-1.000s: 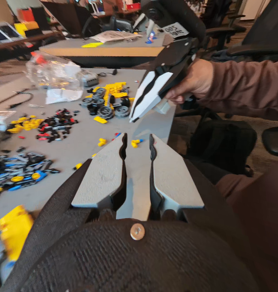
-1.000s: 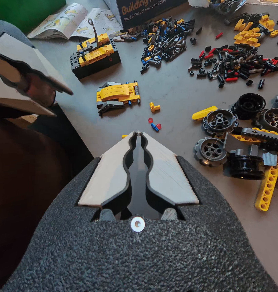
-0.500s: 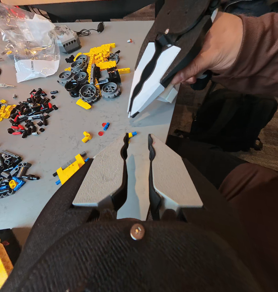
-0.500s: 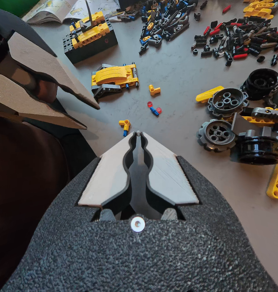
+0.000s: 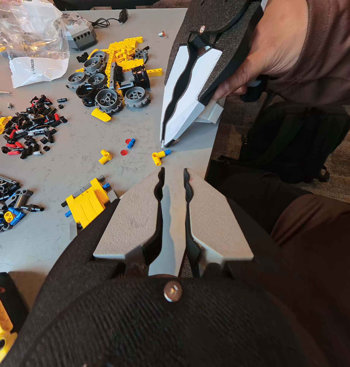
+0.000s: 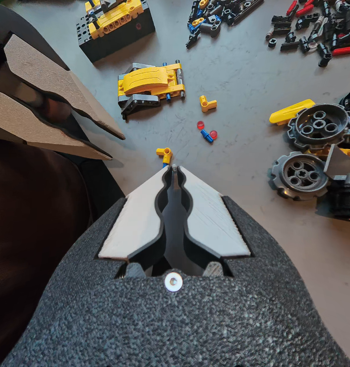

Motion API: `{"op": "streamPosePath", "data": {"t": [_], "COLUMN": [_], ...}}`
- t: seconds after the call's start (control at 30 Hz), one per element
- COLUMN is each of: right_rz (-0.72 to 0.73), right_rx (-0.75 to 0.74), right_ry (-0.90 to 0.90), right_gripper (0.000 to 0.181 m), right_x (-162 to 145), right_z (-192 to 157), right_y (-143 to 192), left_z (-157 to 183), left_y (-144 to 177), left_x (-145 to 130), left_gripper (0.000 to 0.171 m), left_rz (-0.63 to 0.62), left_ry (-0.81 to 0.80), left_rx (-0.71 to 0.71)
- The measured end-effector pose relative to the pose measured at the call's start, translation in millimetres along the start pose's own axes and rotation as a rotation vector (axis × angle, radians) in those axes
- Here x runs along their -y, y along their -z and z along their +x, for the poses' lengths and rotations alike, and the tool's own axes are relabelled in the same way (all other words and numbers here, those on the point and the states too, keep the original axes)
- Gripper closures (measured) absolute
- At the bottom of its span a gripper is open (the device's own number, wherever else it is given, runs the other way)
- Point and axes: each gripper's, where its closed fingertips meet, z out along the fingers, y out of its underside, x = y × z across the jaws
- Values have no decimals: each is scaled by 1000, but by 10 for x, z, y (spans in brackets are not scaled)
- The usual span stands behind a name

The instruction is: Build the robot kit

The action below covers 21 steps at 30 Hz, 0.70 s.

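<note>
My right gripper [image 6: 174, 168] is shut on a small grey pin [image 6: 174, 168] held at its fingertips. It hovers just behind a yellow angle connector with a blue pin [image 6: 165, 154] lying on the grey table [image 6: 239, 83]. In the left wrist view the right gripper [image 5: 163, 144] points down just above that connector [image 5: 158, 155]. My left gripper [image 5: 173, 169] is open and empty, near the table's front edge, with the connector just ahead of its tips. It also shows at the left of the right wrist view [image 6: 117, 148].
A yellow and grey subassembly [image 5: 88, 202] lies left of my left gripper. A second yellow connector [image 5: 105, 156], red studs and a blue pin [image 5: 131, 143] lie nearby. Grey wheels [image 5: 106, 97], a pile of pins [image 5: 29, 127] and a plastic bag [image 5: 27, 39] lie farther off. A black backpack [image 5: 289, 143] sits beyond the table edge. The gap from one gripper's tips to the other's is roughly 6 cm.
Both grippers have come down and closer to the yellow connector with the blue pin. The right gripper stays shut on the grey pin; the left stays open.
</note>
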Motion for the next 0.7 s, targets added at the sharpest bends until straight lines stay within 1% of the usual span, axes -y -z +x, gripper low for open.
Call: {"op": "streamPosePath", "data": {"t": [0.13,0.27,0.5,0.57,0.7], "right_rz": [-10,-23,-19,-6,21], "right_rx": [17,36,65,54,15], "right_ry": [-12,-6,26,48,21], "right_gripper": [177,177,177,177,177], "right_x": [-6,-4,77,131,178], "right_z": [-69,-169,-309,-307,-145], "right_y": [-37,-76,-178,-137,45], "left_z": [-45,-88,-121,-117,-96], "left_y": [97,178,222,215,201], "left_x": [-42,-76,-102,-103,-81], "left_gripper": [158,160,160,159,159], "left_rz": [14,34,37,33,39], "left_ry": [-10,16,19,23,41], "left_rx": [24,32,49,44,28]}}
